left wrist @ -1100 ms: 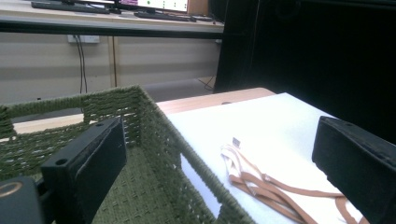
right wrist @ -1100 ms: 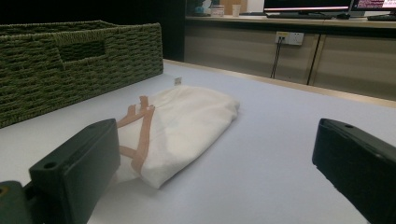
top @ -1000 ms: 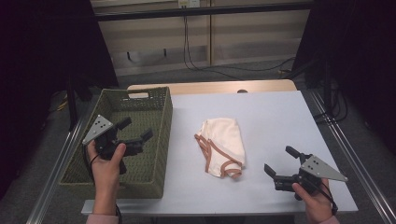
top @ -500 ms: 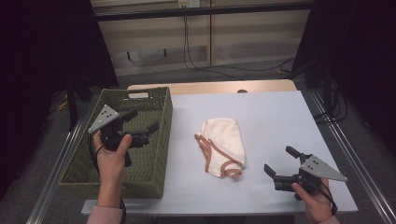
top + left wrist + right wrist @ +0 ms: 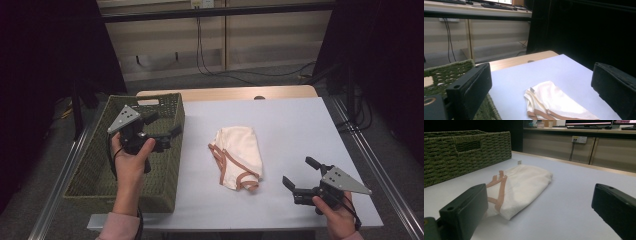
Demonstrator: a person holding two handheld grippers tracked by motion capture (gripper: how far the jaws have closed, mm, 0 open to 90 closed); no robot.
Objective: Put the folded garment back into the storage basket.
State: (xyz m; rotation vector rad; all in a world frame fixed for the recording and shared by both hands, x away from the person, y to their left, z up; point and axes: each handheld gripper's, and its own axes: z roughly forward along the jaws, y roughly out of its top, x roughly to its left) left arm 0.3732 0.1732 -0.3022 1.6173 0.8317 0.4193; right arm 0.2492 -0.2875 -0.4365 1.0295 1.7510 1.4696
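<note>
Currently the cream garment (image 5: 239, 157) is being left lying mid-bench, long axis running away from the person. It is being faced by the right gripper (image 5: 301, 180), the nearer one, jaws spread empty; the left gripper (image 5: 162, 127), likewise spread, is being held over the basket (image 5: 90, 170).

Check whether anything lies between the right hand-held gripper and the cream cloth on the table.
Nothing visible does. The right hand-held gripper sits open on the bare table, and only plain tabletop separates it from the cloth. The basket stands on the cloth's far side.
</note>
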